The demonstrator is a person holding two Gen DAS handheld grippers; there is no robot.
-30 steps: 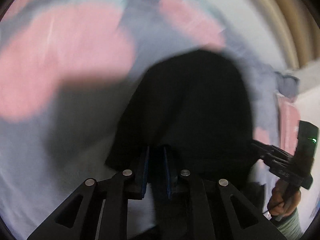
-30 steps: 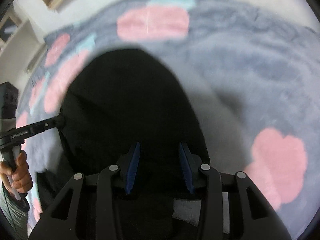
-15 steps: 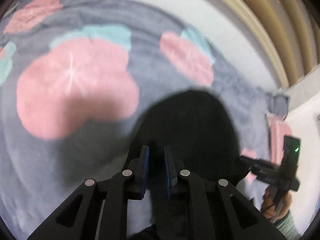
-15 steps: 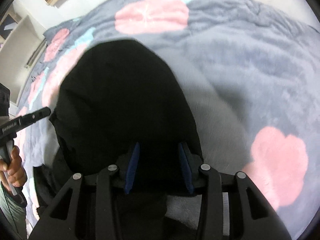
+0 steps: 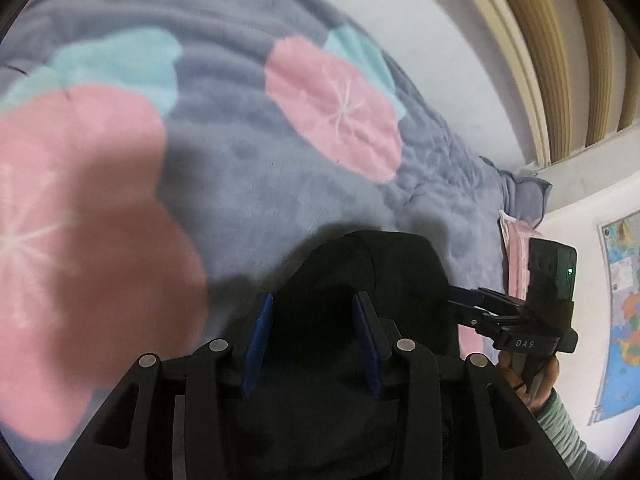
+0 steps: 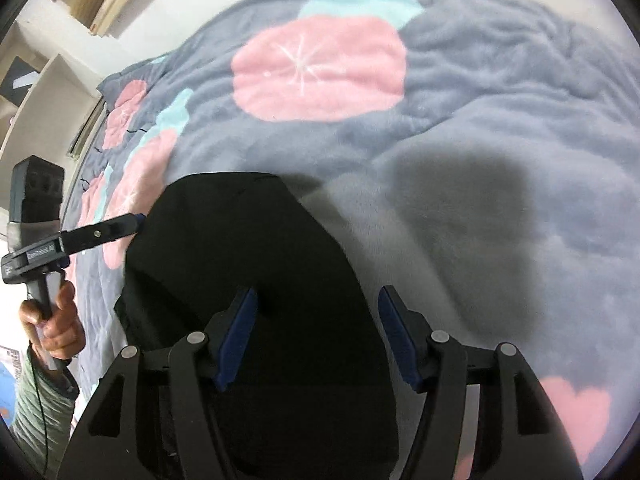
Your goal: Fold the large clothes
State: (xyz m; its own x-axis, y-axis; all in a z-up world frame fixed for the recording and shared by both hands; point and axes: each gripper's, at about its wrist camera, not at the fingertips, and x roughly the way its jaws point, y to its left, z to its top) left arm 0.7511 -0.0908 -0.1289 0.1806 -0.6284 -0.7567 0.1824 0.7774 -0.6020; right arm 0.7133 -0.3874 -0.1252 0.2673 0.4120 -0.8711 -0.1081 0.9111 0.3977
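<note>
Between the two grippers, on the grey fleece blanket (image 6: 500, 128) with its pink and teal flower print, lies the black garment (image 6: 240, 248), and I read it as a compact, already doubled block whose long axis runs away from both cameras toward the far side of the bed. On the left wrist view, the left gripper (image 5: 312, 334) stands with its blue-padded fingers (image 5: 260, 328) spread apart and nothing pinched between them; the dark cloth sits directly ahead of and beneath the gap. On the right wrist view, the right gripper (image 6: 318, 336) is likewise spread wide and holds nothing, with the garment under its left finger and bare blanket under its right one, so the cloth lies ahead and slightly to the left of that tool. I cannot tell whether either set of fingertips touches the fabric or hovers just above it. The left gripper's tip meets the garment's left edge in the right view, and the right tool sits at its opposite edge in the left view, so the two bracket the near end, one at each side. I judge neither hand clearly nearer. I judge that the coming move depends on this bracketing: a further fold along the long axis calls for both tools to close on the near edge and carry it forward together.
</note>
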